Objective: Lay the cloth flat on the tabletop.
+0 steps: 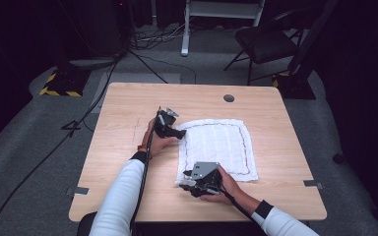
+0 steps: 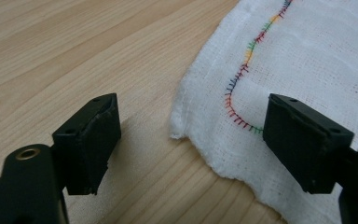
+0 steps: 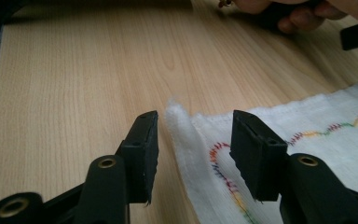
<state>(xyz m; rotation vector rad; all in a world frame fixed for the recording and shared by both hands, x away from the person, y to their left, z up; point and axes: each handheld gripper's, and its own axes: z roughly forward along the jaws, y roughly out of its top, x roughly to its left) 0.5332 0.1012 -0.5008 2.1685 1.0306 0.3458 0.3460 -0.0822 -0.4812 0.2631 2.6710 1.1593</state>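
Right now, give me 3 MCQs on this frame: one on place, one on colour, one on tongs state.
1. Where does the white cloth lie on the table?
A. On its left half
B. Right of centre
C. Hanging over the far edge

2. What colour is the stitched line near the cloth's edge?
A. Plain black
B. Many colours
C. Plain gold

3. How do the left tongs stand at the cloth's corner?
A. Jaws apart, pads off the cloth
B. Clamped shut on the corner
C. Shut with nothing between them

Answers:
1 B: in the high view the cloth lies flat right of the table's centre.
2 B: the left gripper view shows red, blue, green and yellow stitches.
3 A: in the left gripper view the two jaws stand wide, with the corner lying between them untouched.
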